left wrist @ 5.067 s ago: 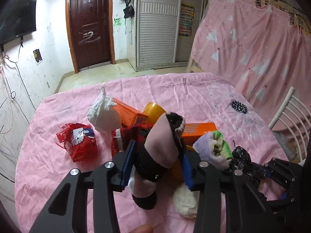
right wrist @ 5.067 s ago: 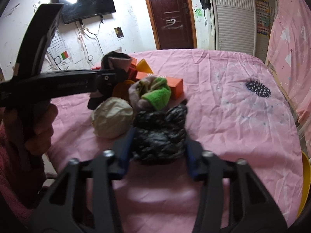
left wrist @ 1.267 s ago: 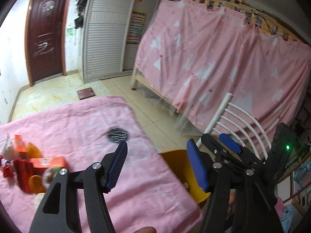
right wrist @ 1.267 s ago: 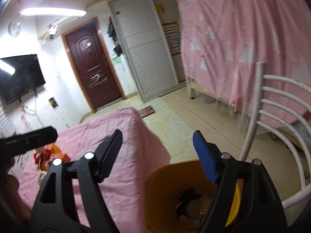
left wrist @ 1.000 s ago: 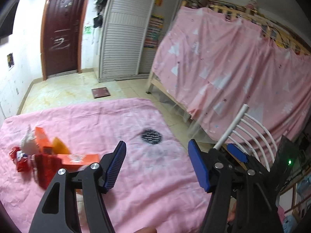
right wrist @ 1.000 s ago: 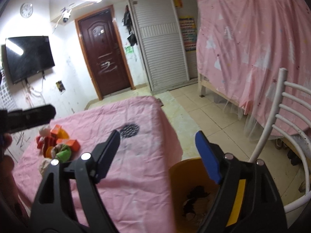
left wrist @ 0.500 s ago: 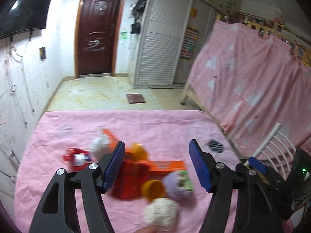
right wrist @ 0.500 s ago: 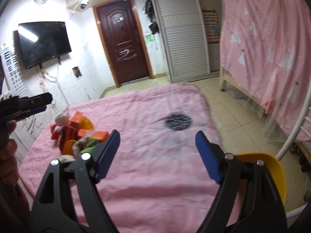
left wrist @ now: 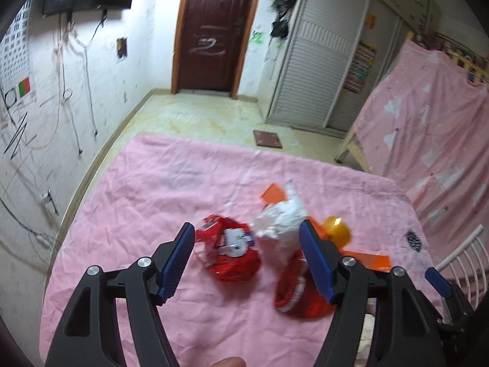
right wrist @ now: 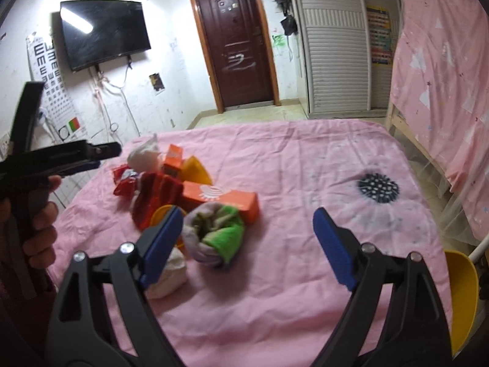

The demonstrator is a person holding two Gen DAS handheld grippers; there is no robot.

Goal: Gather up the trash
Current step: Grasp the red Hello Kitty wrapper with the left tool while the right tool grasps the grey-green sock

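The trash is lying in a loose heap on the pink tablecloth (right wrist: 305, 159), toward its left side as your right camera is seeing it. A red snack wrapper (left wrist: 232, 252) is sitting at the heap's edge, framed between your left gripper (left wrist: 247, 258) pads, though nothing is touching it. Just beside it a crumpled white bag (left wrist: 281, 223) is leaning against an orange box (left wrist: 273, 194), with a yellow cup (left wrist: 337, 232) behind and a red striped cloth (left wrist: 298, 287) partly hiding under your left gripper's right finger. From the right camera, a rolled grey-and-green sock (right wrist: 217, 234) is lying nearest your right gripper (right wrist: 247, 244), touching a longer orange box (right wrist: 223, 197); a white wad (right wrist: 168, 278) is tucked behind the left pad.

Both pairs of jaws are standing wide apart and have just been opening further, and neither is gripping anything.

Your left hand (right wrist: 36, 214) is showing at the right camera's left edge. A yellow bin (right wrist: 461, 287) is peeking past the cloth's right edge beside a white chair (left wrist: 458, 253). Farther off, a dark door (right wrist: 238, 42), a wall television (right wrist: 104, 33) and a pink curtain (right wrist: 443, 61) are ringing the room.
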